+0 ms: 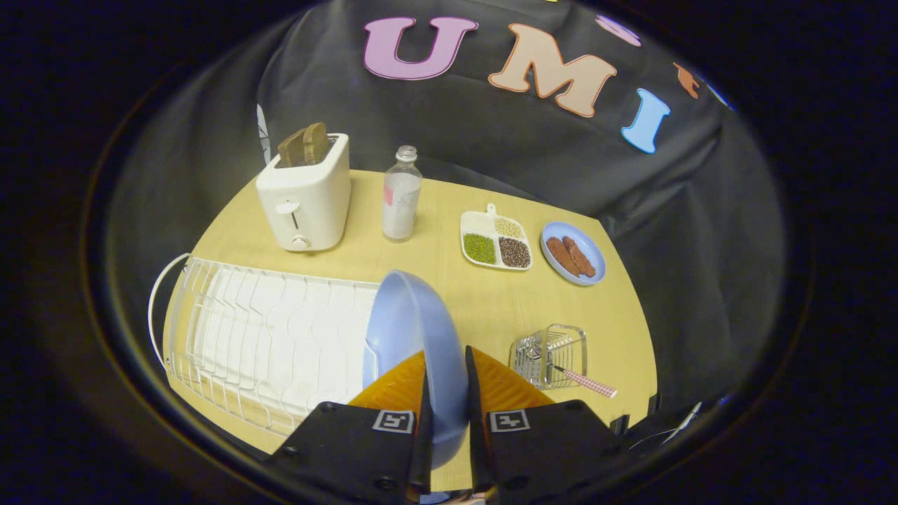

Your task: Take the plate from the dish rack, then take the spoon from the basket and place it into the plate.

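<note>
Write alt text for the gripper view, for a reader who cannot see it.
The gripper holds a pale blue plate on edge between its jaws, at the end of a white dish rack on a wooden table. A wire basket with a spoon sits beside the jaws; beyond stand a toaster, bottle, divided tray and sausage plate.

My gripper point(445, 393) has two black finger mounts, each with a square fiducial marker, dark screws, and ribbed wedge-shaped pads point(400, 386).
</note>
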Available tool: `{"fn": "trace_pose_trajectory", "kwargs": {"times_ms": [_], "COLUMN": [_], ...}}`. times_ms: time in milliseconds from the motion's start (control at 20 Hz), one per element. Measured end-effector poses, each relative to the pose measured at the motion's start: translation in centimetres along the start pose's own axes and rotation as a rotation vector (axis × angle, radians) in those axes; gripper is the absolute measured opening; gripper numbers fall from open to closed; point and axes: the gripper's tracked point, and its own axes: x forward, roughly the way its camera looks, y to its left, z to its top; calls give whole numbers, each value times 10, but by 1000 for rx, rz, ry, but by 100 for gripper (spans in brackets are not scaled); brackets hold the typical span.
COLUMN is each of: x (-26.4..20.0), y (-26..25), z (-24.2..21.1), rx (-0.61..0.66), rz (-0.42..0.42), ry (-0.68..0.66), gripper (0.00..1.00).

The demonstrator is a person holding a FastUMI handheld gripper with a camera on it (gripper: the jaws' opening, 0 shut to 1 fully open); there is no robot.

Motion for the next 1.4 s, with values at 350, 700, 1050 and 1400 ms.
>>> {"fn": "trace_pose_trajectory", "kwargs": {"times_ms": [350, 700, 1050, 1400], "x": [-10, -8, -16, -51], "y": [-8, -7, -4, -17], "z": [20, 30, 36, 68], "rx": [-2, -64, -133, -164], "rz": [-48, -80, -173, -236], "ry": [-64, -109, -123, -225], "gripper": [24, 19, 19, 18]}}
